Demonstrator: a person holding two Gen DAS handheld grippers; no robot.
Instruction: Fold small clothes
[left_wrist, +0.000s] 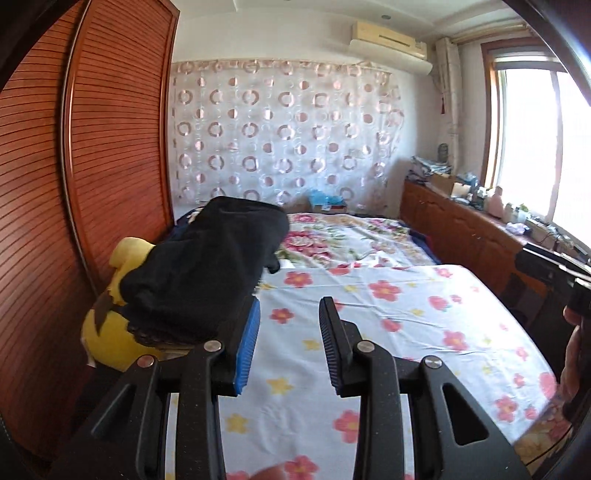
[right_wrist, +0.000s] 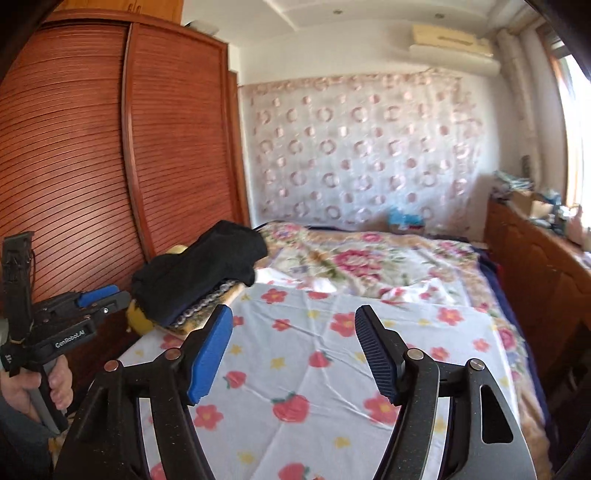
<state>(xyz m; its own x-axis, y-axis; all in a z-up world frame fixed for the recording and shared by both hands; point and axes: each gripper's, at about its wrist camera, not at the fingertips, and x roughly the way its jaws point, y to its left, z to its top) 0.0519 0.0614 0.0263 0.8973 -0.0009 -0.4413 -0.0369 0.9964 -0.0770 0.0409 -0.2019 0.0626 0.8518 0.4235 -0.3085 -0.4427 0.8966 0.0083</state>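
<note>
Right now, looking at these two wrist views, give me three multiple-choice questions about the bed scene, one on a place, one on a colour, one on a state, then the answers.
1. Where does the folded black garment lie?
A. on a pile beside the brown slatted wardrobe
B. on the window sill
C. on the floor

2. What colour is the plush toy under that pile?
A. green
B. yellow
C. white

3. How do the jaws of the left gripper and the right gripper stand?
A. both clamped on cloth
B. one holds a garment
C. both open and empty

Answers: 1 A, the garment tops the pile next to the wardrobe; 2 B, yellow shows below the black cloth; 3 C, only the flowered bedsheet shows between each pair of jaws.
</note>
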